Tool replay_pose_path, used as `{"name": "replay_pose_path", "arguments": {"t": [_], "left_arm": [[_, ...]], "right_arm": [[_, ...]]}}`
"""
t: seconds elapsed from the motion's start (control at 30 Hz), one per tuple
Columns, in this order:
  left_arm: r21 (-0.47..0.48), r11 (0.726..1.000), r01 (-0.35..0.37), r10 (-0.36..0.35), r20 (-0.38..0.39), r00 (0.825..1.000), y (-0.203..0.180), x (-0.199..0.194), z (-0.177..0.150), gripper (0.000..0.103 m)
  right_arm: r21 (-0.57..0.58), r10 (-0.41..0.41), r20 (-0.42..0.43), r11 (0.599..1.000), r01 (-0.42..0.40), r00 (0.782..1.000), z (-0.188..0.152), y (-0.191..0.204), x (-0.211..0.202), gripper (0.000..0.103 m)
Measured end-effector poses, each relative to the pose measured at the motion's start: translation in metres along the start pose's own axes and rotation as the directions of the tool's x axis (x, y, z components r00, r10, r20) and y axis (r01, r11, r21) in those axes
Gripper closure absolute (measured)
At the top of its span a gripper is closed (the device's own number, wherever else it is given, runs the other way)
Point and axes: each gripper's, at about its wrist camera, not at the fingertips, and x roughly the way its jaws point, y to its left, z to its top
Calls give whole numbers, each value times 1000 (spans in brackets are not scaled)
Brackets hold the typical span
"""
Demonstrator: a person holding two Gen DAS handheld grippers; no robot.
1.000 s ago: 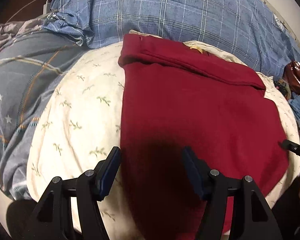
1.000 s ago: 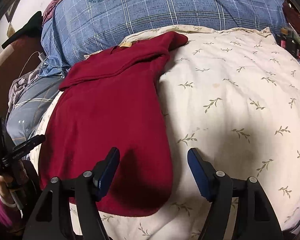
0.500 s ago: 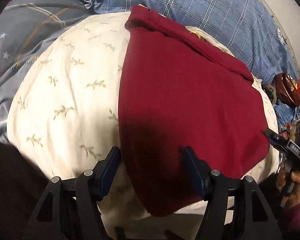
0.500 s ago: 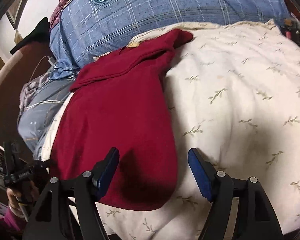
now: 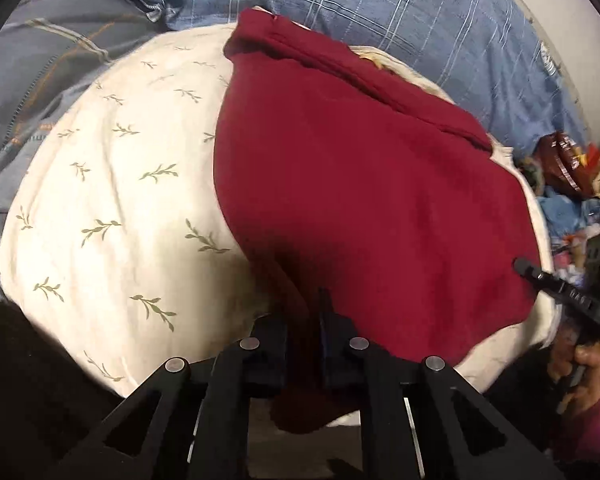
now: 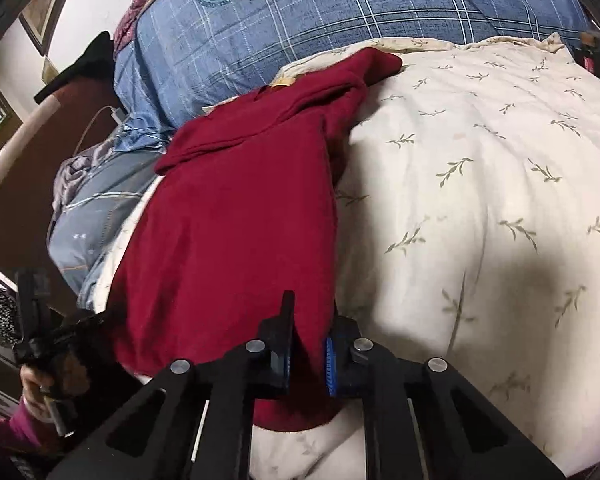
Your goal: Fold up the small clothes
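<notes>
Presently: dark red garment (image 5: 360, 200) spread flat on cream leaf-print duvet (image 5: 112, 208), folded collar end toward blue plaid pillow (image 6: 340, 12). Left gripper (image 5: 304, 320) pinched narrow on near hem, red cloth between the jaws. Right gripper (image 6: 310, 344) likewise clamped on near hem at the garment's right corner (image 6: 300, 400). Grey star-print bedding (image 5: 32, 92) at left beside duvet.

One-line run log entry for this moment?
stage: grasp | left claw: shut on red garment near hem | right claw: shut on red garment | surface: floral duvet
</notes>
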Motion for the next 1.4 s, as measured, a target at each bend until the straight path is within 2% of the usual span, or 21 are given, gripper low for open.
{"name": "replay_pose_path", "arguments": {"t": [0.1,0.2,0.3,0.37,0.4,0.43,0.47,0.5,0.53,0.63,0.67,0.73,0.87,1.0,1.1,1.17,1.4], "left_arm": [[43,999,24,-26,28,999,-2,-29,4,94],[87,996,4,-10,71,997,1,-58,1,95],[61,998,-19,16,38,999,14,-51,-8,95],[39,996,-76,76,-2,997,23,-36,-15,95],[33,996,-85,86,-11,996,26,-32,-17,95],[24,996,-89,89,-16,996,28,-30,-20,95],[19,995,-95,95,-12,995,27,-30,-21,95],[16,994,-105,105,-1,994,28,-32,-22,94],[12,994,-110,110,7,994,28,-34,-21,89],[-20,996,-92,92,25,995,32,-41,-24,60],[-25,996,-83,84,35,996,34,-42,-26,56],[-10,996,-88,88,48,995,32,-42,-29,53],[37,992,-117,116,29,993,27,-32,-31,52],[24,995,-92,92,-7,996,27,-18,-29,52],[18,995,-98,98,-18,995,29,-10,-27,51],[9,996,-91,91,-20,996,30,-5,-23,46],[19,997,-80,81,-23,996,24,4,-20,34]], "right_arm": [[7,89,-54,996,-89,995,-12,5,-19,96],[-14,114,-112,993,-116,987,-32,8,-26,97],[-25,63,-175,997,-69,982,-53,3,-13,97],[17,56,-186,998,-54,981,-58,-5,-3,96],[63,74,-185,996,-63,980,-60,-10,1,90],[96,90,-188,993,-73,978,-62,-13,5,88],[93,93,-194,993,-76,977,-63,-13,6,86],[65,100,-201,994,-88,974,-64,-8,6,79],[41,103,-205,995,-96,973,-64,-3,6,69],[-19,115,-208,992,-122,971,-63,12,5,47],[-38,109,-209,992,-119,972,-63,16,6,46],[-69,93,-221,991,-111,971,-64,22,11,46],[-56,109,-223,991,-124,969,-65,23,18,48],[-85,132,-224,984,-154,966,-64,26,12,70],[-87,134,-224,984,-157,965,-63,26,13,70],[-70,138,-229,985,-157,964,-64,22,17,69],[-70,158,-239,981,-180,958,-64,27,27,57]]}}
